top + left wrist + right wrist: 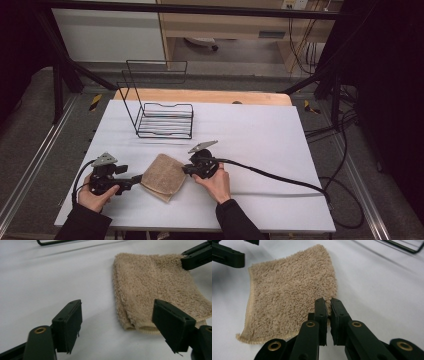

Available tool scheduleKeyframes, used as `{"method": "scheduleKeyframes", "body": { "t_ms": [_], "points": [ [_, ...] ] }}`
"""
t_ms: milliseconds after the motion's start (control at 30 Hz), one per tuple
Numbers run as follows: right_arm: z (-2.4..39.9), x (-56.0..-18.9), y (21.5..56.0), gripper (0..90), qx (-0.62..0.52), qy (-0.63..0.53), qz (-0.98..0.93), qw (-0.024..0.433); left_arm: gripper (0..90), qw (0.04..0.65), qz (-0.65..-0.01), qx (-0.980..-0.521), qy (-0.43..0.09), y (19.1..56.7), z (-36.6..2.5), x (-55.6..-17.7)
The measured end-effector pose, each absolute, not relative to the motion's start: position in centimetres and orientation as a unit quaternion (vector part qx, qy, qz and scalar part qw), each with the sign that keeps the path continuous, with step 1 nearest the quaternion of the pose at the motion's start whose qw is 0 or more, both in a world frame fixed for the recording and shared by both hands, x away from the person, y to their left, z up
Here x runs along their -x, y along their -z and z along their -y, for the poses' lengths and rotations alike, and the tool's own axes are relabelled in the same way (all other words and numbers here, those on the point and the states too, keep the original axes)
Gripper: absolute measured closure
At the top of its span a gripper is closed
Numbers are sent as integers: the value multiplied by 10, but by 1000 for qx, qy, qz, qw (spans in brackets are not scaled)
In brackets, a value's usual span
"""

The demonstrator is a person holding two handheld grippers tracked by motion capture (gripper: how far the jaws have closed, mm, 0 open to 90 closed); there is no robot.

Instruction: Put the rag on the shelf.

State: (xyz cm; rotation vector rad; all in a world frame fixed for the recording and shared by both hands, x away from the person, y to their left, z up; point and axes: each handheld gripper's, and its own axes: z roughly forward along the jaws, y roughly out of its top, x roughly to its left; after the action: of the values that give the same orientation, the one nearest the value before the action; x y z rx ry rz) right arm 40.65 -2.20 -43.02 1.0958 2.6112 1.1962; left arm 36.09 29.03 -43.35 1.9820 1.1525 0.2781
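A folded tan towel (pixel 162 176) lies flat on the white table (pixel 250 130) near its front edge. My right gripper (pixel 186 170) comes in from the towel's right, and in the right gripper view its jaws (pixel 328 300) stand almost together, pinching the edge of the towel (pixel 292 290). The left gripper view shows that same pinch (pixel 183 261) at the far corner of the towel (pixel 155 285). My left gripper (pixel 137 179) sits at the towel's left side, low over the table. Its jaws (pixel 117 302) are spread wide, with the towel's near corner by one pad and nothing gripped.
A black wire rack (pixel 162 117) stands at the back left of the table, with bare white surface between it and the towel. The right gripper's black cable (pixel 280 180) trails across the table to the right edge. Dark frame posts flank the table.
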Motion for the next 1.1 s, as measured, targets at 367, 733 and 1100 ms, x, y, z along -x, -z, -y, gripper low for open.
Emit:
{"method": "scheduleKeyframes", "body": {
  "t_ms": [367,733,1100],
  "points": [
    [41,-387,445,811,-370,-386,-844,44,538,400,-474,-779,-92,438,-267,-370],
    [40,-409,426,485,-332,-432,-836,61,695,376,-478,-789,-84,444,-259,-370],
    [8,-448,426,411,-318,-422,-846,79,734,374,-485,-786,-82,448,-257,-372]
  ]
}}
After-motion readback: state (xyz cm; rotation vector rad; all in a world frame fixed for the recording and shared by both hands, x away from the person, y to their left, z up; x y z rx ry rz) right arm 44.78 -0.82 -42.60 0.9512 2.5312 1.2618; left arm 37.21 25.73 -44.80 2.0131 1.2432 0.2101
